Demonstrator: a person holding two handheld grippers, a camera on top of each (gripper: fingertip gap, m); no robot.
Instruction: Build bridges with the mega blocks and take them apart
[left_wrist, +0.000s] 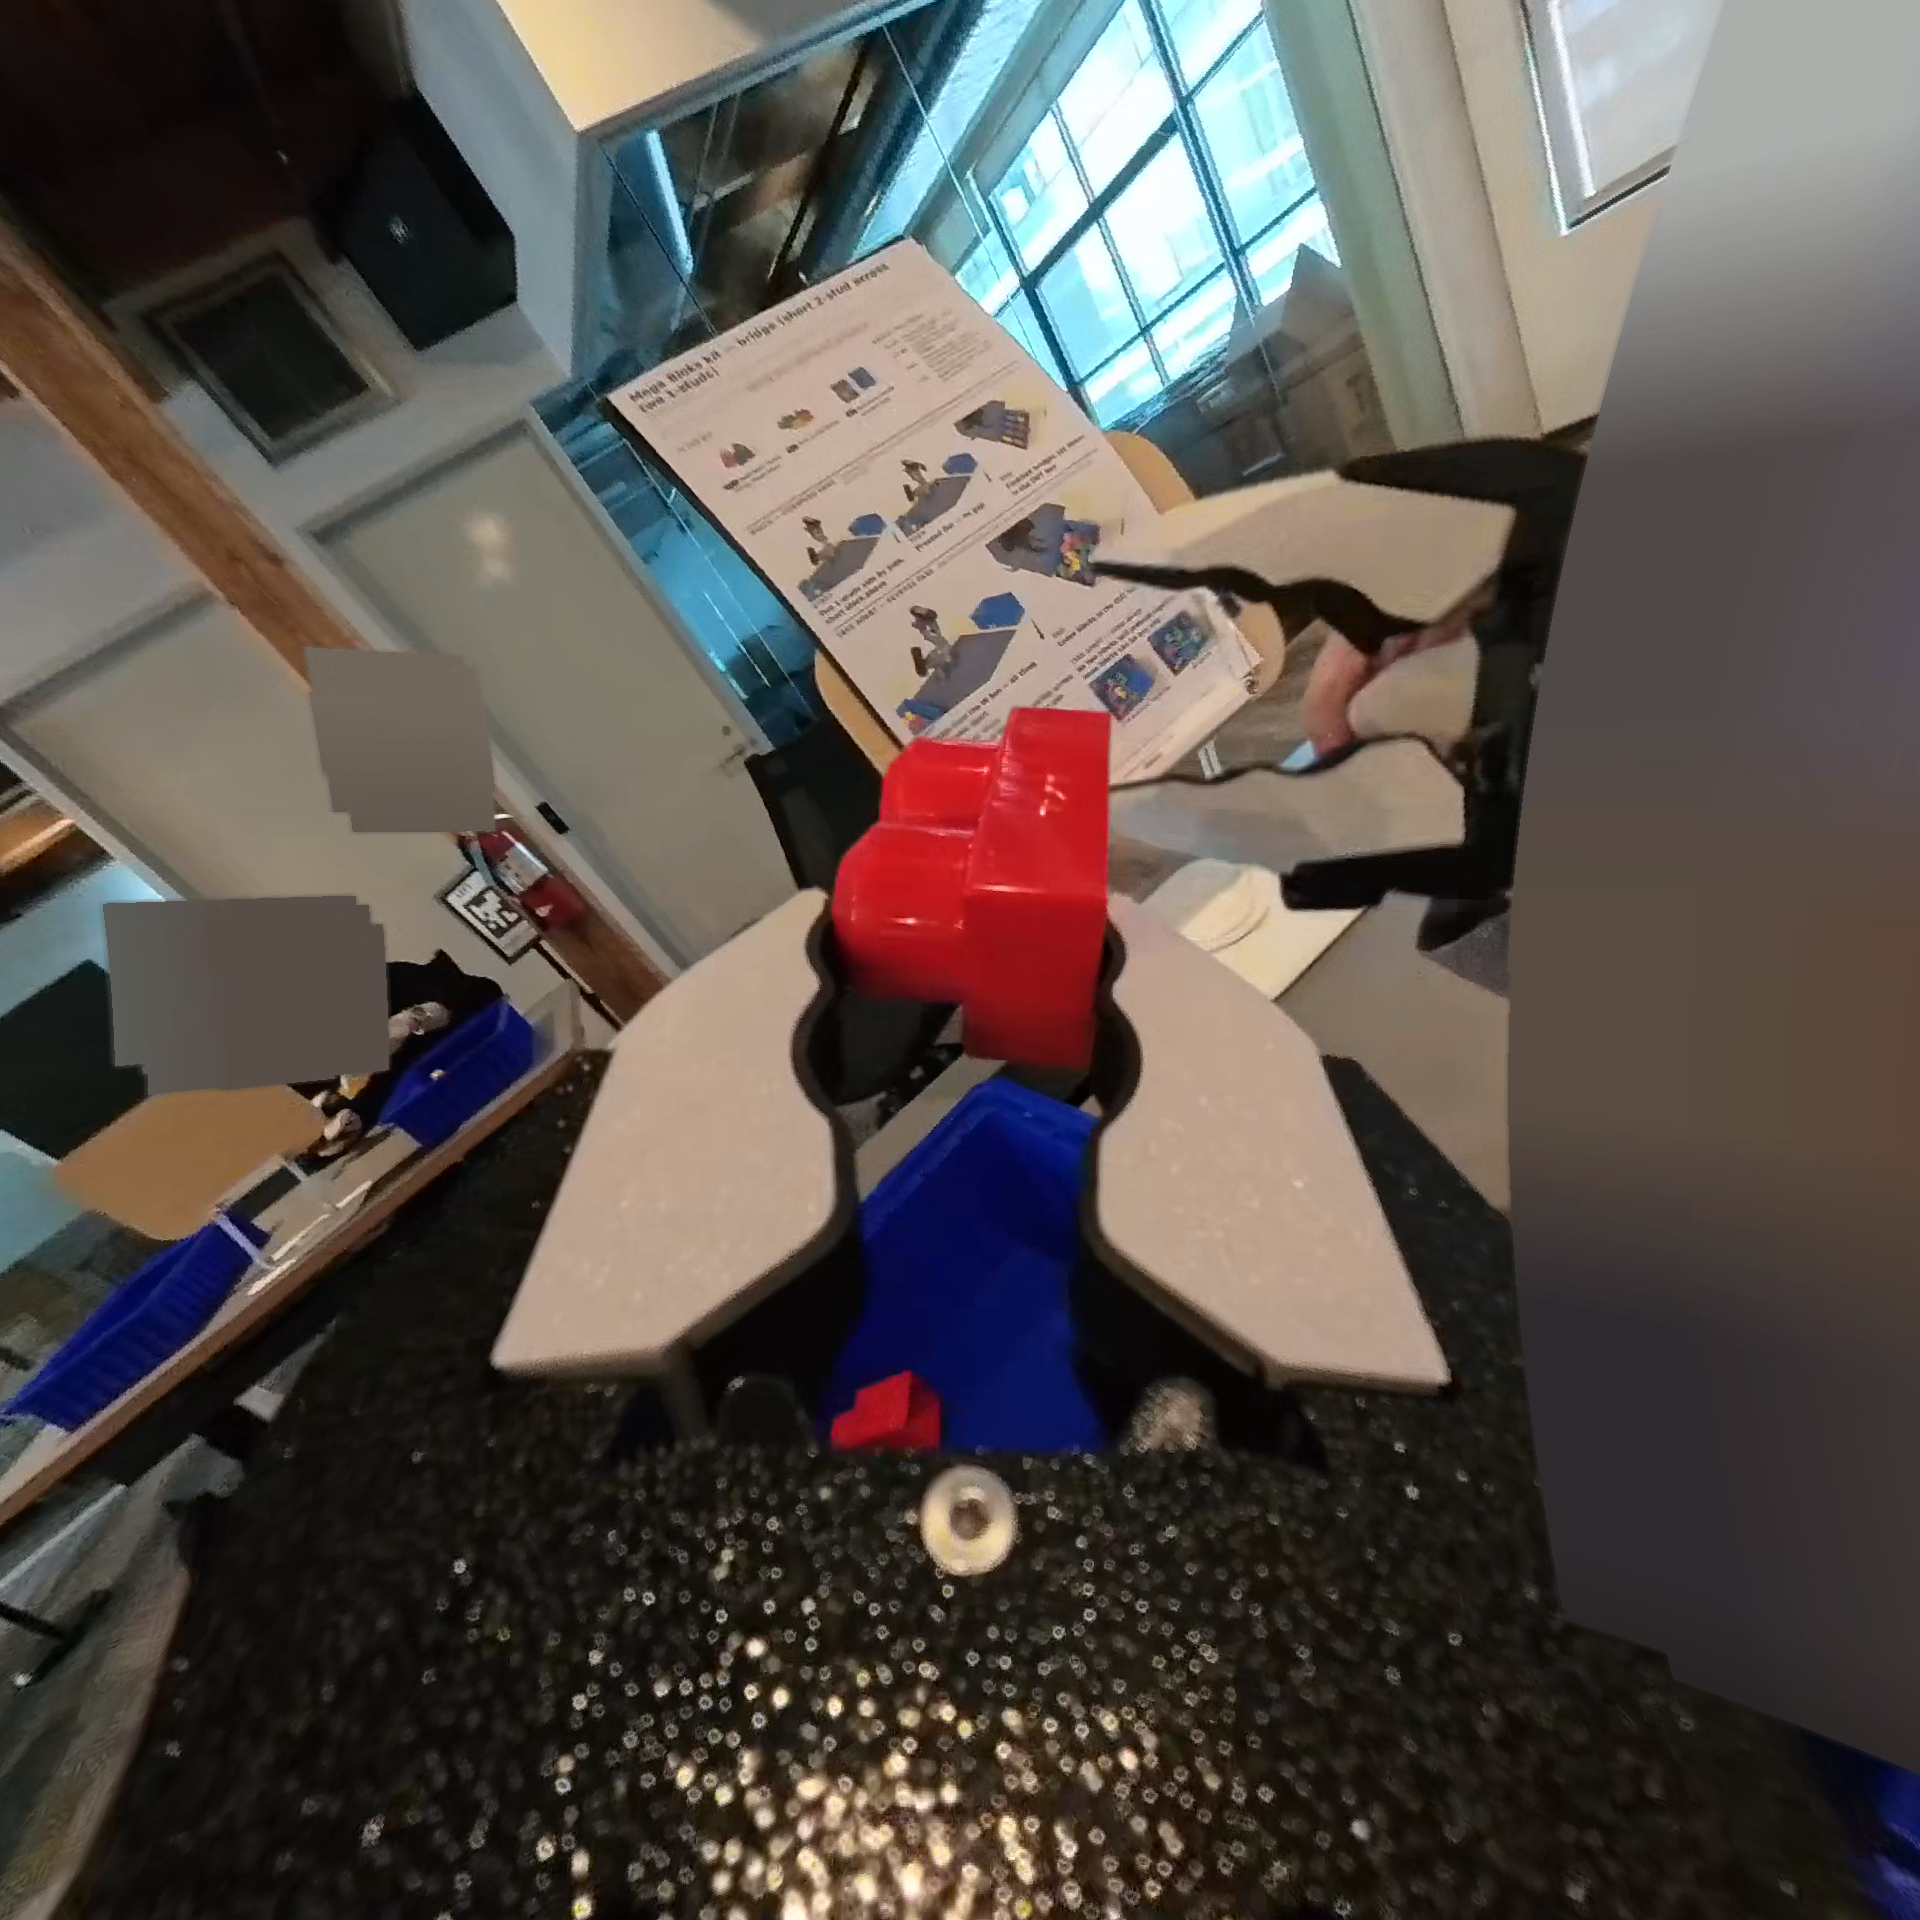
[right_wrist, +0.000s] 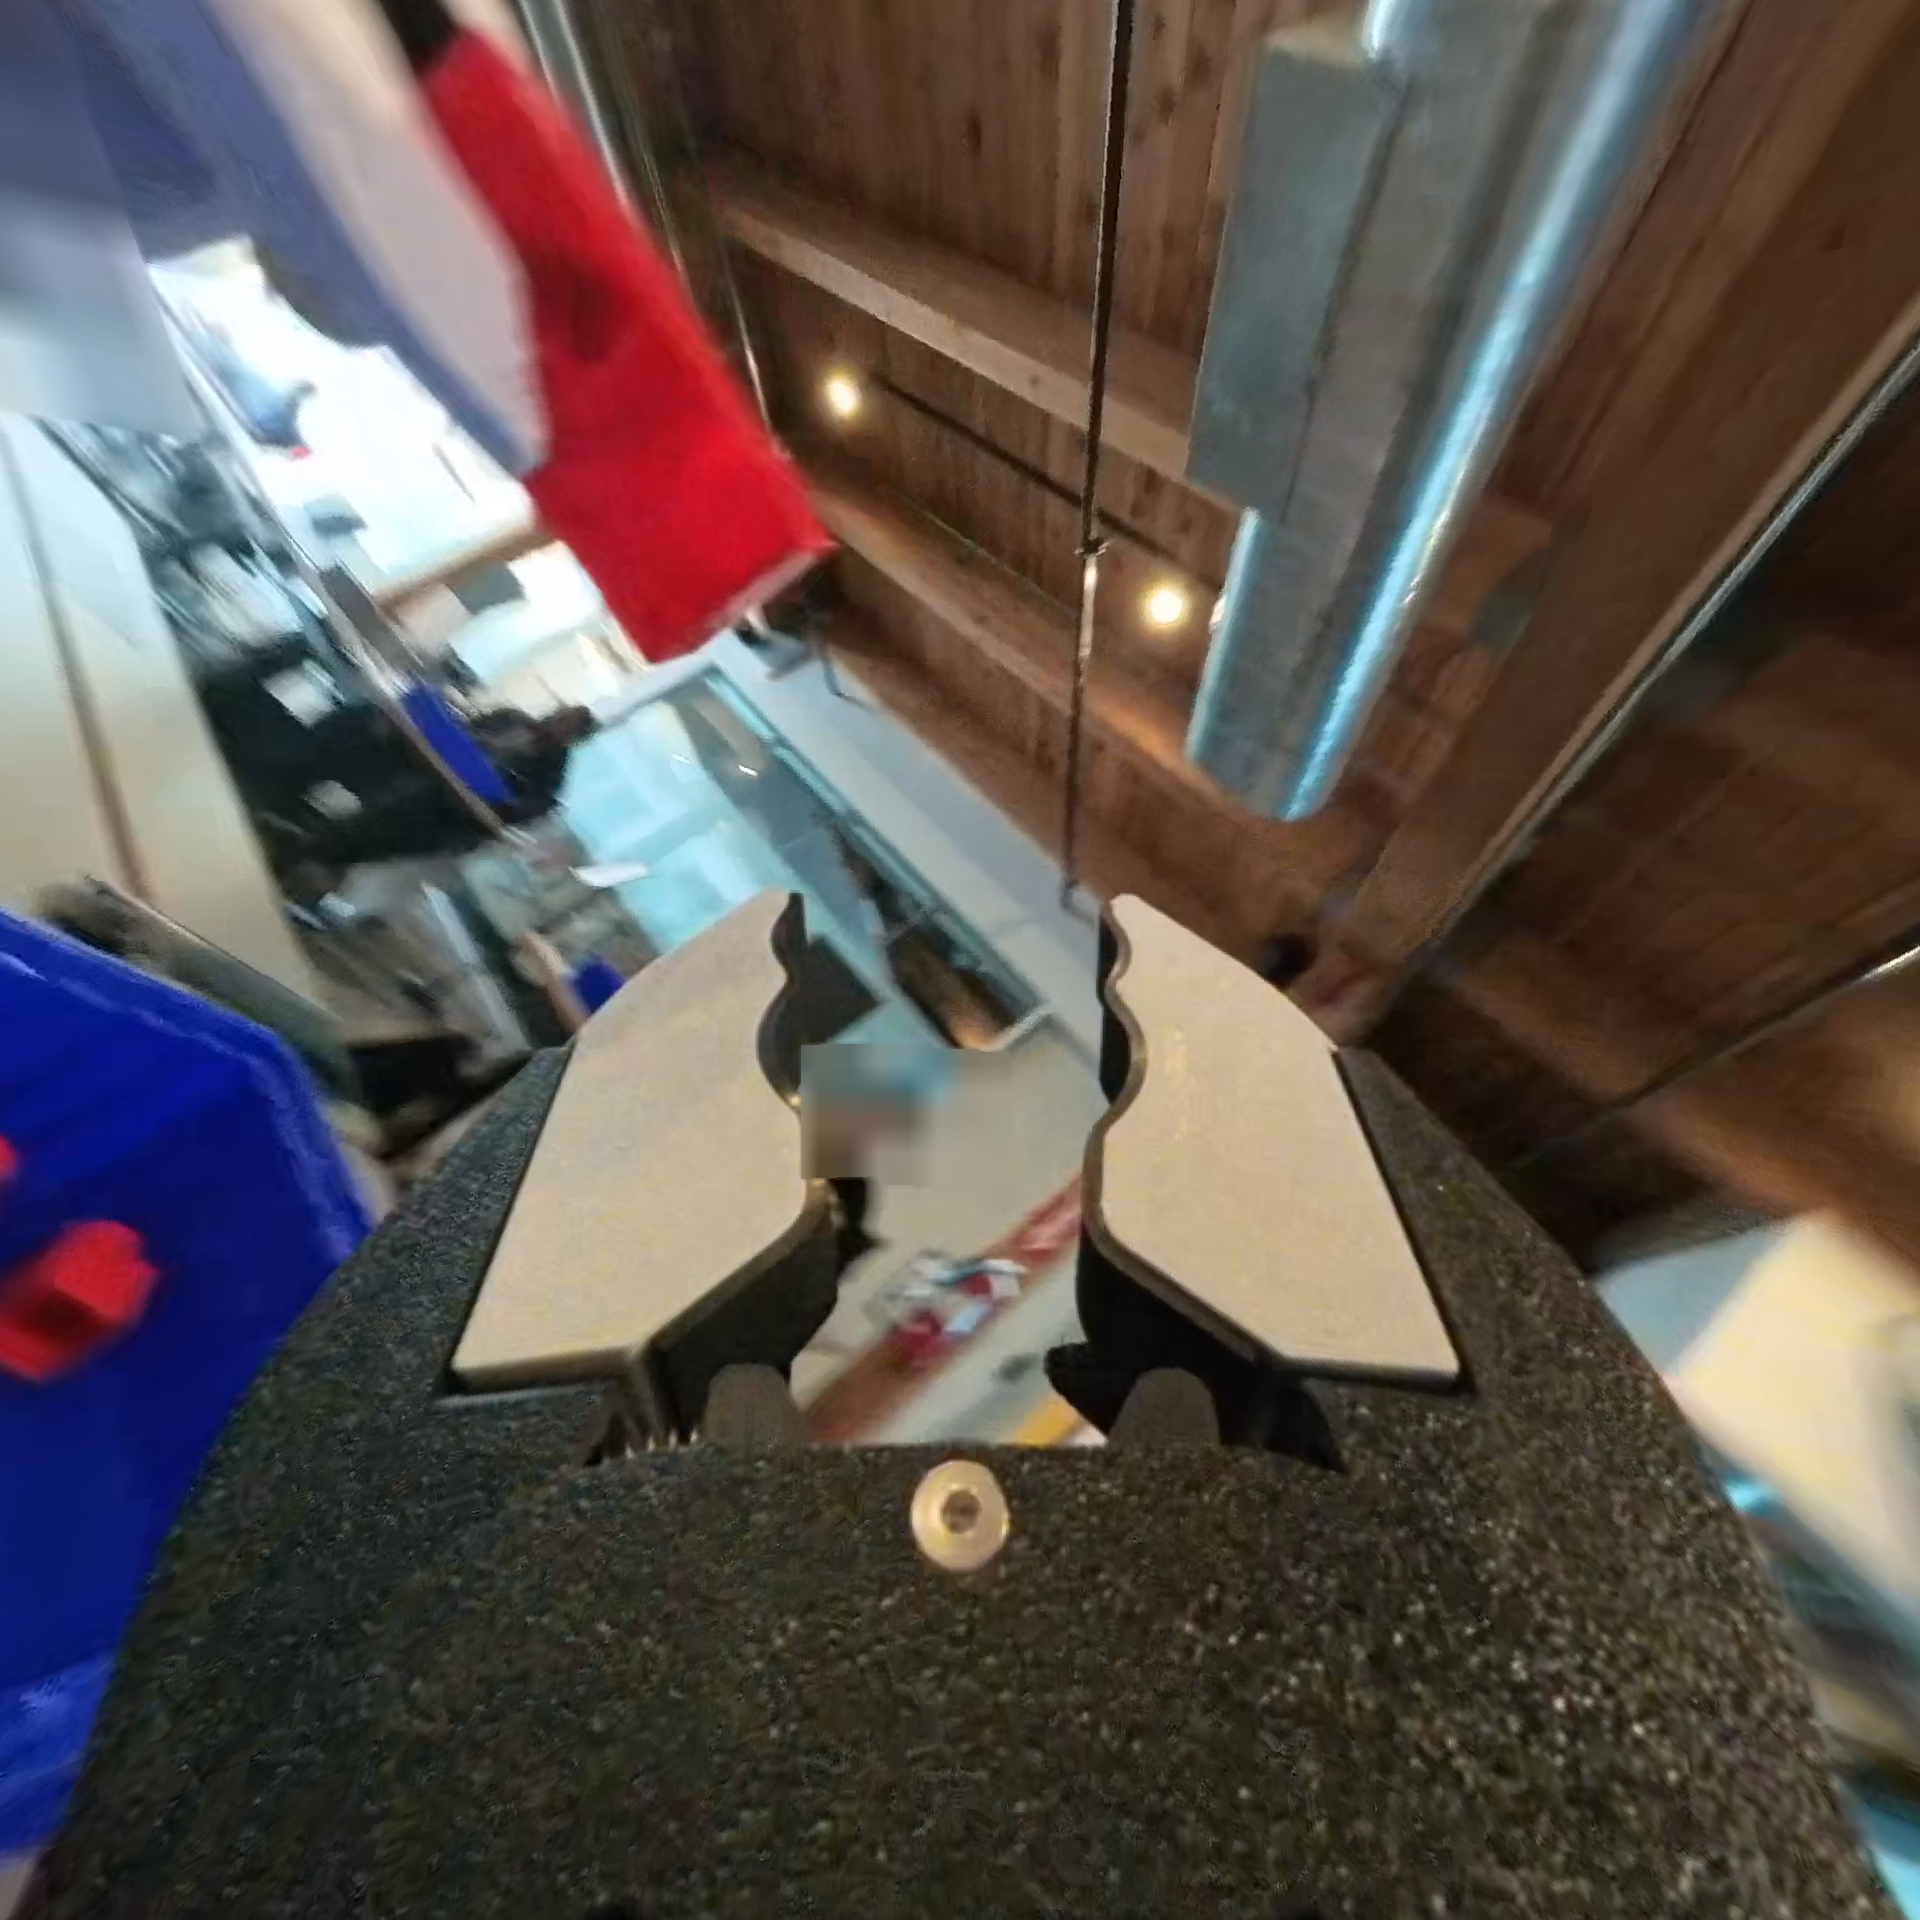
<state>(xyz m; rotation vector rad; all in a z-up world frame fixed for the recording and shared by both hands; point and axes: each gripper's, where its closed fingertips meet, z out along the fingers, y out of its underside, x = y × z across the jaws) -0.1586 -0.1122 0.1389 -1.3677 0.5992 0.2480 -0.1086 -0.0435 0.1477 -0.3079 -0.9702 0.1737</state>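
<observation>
My left gripper (left_wrist: 966, 966) is shut on a red mega block (left_wrist: 977, 894) and holds it up in the air, studs turned to the left. Below it is a blue bin (left_wrist: 977, 1278) with a small red block (left_wrist: 883, 1413) lying inside. My right gripper (right_wrist: 945, 956) is open and empty, raised and pointing up at the room. It also shows at the right of the left wrist view (left_wrist: 1195, 727), jaws wide apart. In the blurred right wrist view the blue bin (right_wrist: 135, 1247) sits at the lower left with a red block (right_wrist: 73, 1299) in it.
An instruction sheet (left_wrist: 935, 499) stands behind the held block. A grey table (left_wrist: 1392, 997) with a white pad (left_wrist: 1236, 914) lies to the right. Other blue bins (left_wrist: 125, 1340) sit on a far table at left. Wooden ceiling beams (right_wrist: 1039, 312) and a metal duct (right_wrist: 1340, 416) fill the right wrist view.
</observation>
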